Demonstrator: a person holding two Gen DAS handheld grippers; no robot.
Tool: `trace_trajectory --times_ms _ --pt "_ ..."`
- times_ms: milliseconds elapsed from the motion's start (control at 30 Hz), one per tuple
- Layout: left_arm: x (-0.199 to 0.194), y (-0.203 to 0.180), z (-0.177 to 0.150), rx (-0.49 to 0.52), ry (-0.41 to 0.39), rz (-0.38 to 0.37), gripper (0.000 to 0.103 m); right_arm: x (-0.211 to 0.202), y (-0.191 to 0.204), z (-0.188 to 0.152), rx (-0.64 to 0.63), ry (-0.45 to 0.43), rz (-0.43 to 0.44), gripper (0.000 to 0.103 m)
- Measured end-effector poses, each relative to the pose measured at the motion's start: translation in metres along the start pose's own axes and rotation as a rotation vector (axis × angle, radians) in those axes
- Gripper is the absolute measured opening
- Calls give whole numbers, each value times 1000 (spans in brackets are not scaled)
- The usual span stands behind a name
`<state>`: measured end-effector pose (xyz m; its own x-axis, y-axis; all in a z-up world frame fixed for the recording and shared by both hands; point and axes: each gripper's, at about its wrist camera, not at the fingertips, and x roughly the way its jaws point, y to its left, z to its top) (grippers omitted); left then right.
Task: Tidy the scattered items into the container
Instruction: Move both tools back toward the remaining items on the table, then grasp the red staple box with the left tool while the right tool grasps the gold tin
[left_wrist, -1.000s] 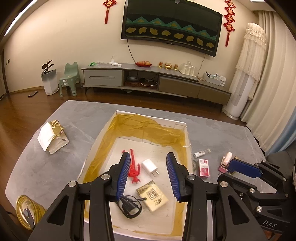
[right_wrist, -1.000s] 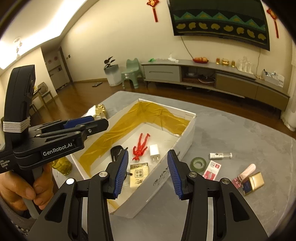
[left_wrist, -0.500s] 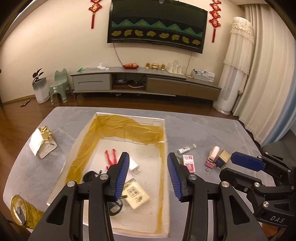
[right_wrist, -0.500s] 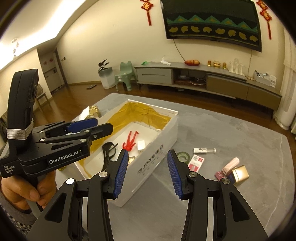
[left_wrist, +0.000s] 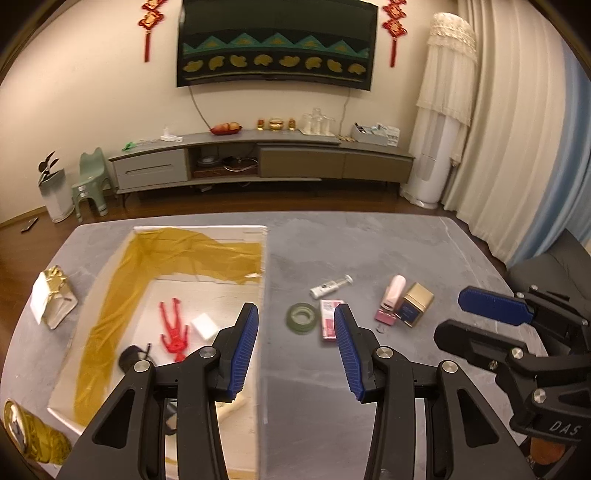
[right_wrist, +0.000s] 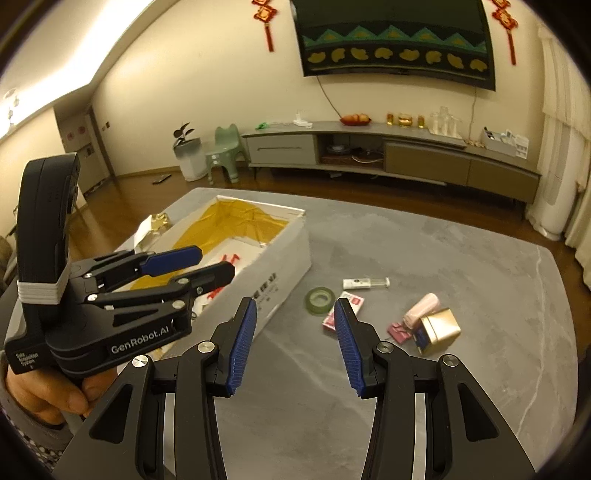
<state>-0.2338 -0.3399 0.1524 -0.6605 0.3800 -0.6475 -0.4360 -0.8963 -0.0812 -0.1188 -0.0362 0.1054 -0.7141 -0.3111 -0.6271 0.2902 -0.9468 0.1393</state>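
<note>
Two hand-held grippers above a grey tabletop (left_wrist: 369, 251) carrying a white cardboard box (right_wrist: 284, 273) lined with gold film. Left gripper (left_wrist: 295, 345): jaws released and empty, hovering over the right wall of the box. Right gripper (right_wrist: 293, 341): jaws likewise released and empty, over bare tabletop just right of the box; in the left wrist view it appears at the right edge, and in the right wrist view the left gripper is seen at the left, held by a hand (right_wrist: 44, 391). Inside the box lie a red figure (left_wrist: 173, 328), a white charger (left_wrist: 204, 325) beside it, and a black item (left_wrist: 133, 356) nearer the camera, partly hidden behind the left gripper. Items on the tabletop to the right of the box: a green tape roll (left_wrist: 302, 318), just beside it a pink-and-white packet (left_wrist: 330, 323), a small white vial (left_wrist: 330, 286) beyond these, and, further right, a pink tube (left_wrist: 393, 293) touching a gold-and-navy box (left_wrist: 415, 304), with a small pink sachet (left_wrist: 384, 315) at their near side. On the left of the box rests a white-and-gold paper bag (left_wrist: 51, 299); a gold-wrapped object (left_wrist: 26, 435) sits at the near left corner of the tabletop.
</note>
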Motion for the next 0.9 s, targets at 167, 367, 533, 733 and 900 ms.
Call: trace_trajectory --times_ms 167,367,533,733,900 --pt "19 -23 -4 35 33 -34 45 5 -22 -4 37 12 -21 47" --pt "41 -46 -8 75 70 -54 45 10 -44 -10 69 19 -36 47" --pt "61 -54 -13 84 109 -60 45 22 -65 -16 98 42 -62 47" --pt "90 -56 -18 45 166 -85 45 46 -99 -27 144 88 -103 47" --pt "114 -65 -21 70 209 -87 45 70 -131 -38 176 134 -154 47"
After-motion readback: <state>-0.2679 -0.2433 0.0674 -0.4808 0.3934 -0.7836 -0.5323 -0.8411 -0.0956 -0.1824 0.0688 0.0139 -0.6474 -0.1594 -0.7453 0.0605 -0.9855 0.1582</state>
